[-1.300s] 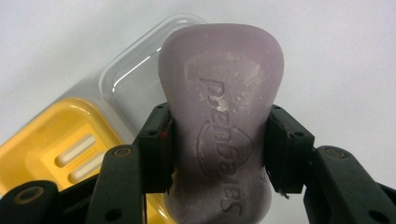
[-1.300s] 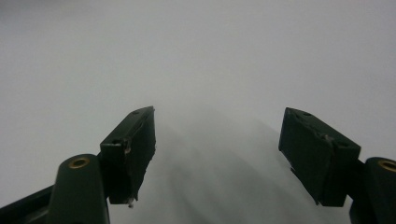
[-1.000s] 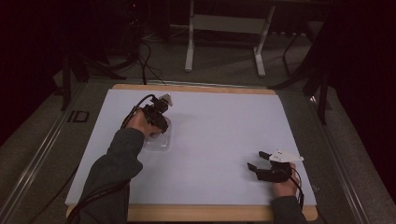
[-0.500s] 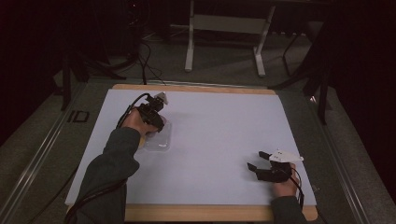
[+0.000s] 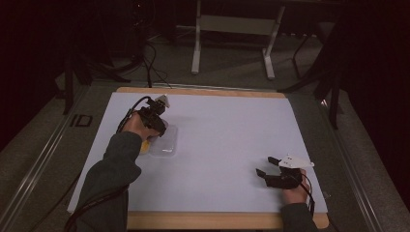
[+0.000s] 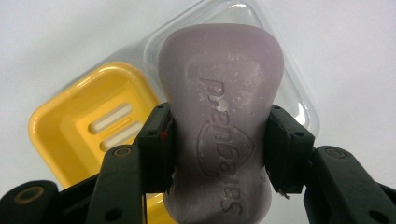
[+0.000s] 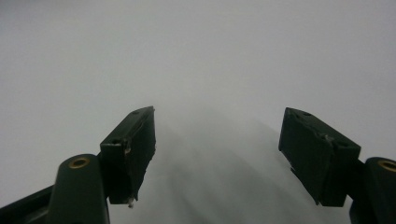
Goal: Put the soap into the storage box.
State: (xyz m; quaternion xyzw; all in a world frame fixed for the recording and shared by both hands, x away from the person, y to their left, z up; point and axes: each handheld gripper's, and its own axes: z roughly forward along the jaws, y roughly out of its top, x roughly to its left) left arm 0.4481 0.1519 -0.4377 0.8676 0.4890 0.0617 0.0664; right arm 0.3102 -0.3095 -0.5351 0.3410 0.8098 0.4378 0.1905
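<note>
A dim room surrounds my white-topped desk [image 5: 227, 145]. From the high view, my left gripper [image 5: 153, 120] hangs over a clear plastic lid [image 5: 164, 145] at the desk's left, while my right gripper [image 5: 270, 170] rests near the front right, jaws apart. In the left gripper view, jaws clamp a mauve embossed soap bar [image 6: 222, 126] above a yellow slotted soap dish [image 6: 88, 135]. In the right gripper view, my open jaws face bare desk.

Pale mauve waisted soap bar [image 6: 220, 135] stamped with embossed lettering and an oval emblem; bright yellow plastic soap dish [image 6: 88, 135] with pale slotted drain openings; clear colourless plastic lid [image 6: 280, 70]; white table sheet [image 5: 232, 140] edged in light wood; black gripper jaws.
</note>
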